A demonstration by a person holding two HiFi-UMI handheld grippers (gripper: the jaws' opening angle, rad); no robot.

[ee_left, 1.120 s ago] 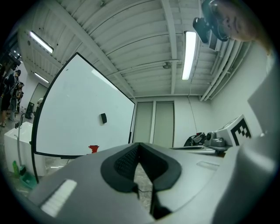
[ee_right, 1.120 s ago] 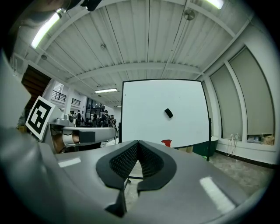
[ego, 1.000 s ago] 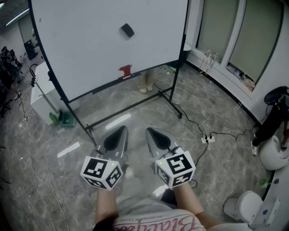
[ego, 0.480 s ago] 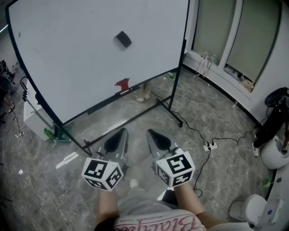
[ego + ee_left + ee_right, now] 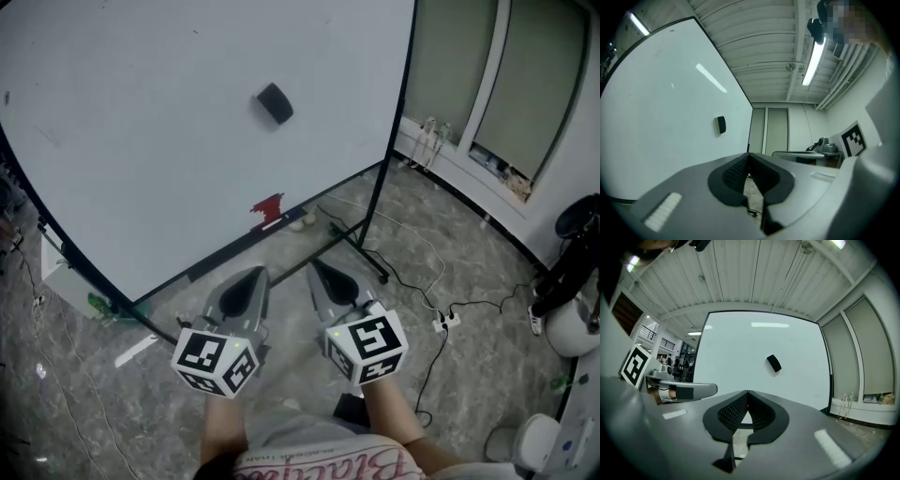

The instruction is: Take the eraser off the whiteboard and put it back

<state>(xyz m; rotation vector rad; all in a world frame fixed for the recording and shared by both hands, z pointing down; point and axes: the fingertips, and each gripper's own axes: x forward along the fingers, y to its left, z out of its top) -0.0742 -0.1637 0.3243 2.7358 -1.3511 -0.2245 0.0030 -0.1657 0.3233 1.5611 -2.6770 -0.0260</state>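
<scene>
A dark eraser (image 5: 275,103) clings to the upper part of the white whiteboard (image 5: 141,141), tilted. It shows also as the eraser (image 5: 721,125) in the left gripper view and the eraser (image 5: 774,363) in the right gripper view, well ahead of both. My left gripper (image 5: 251,277) and right gripper (image 5: 314,269) are held side by side, level, low in front of the board's lower edge. Both are shut with nothing between the jaws, their tips touching (image 5: 749,155) (image 5: 747,392).
The whiteboard stands on a black wheeled frame (image 5: 375,202). A red thing (image 5: 267,209) sits on its lower ledge. Cables and a power strip (image 5: 441,322) lie on the marble floor at right. Windows (image 5: 525,103) line the right wall.
Both grippers have come closer to the whiteboard together. The board and eraser now look larger and nearer in the head view.
</scene>
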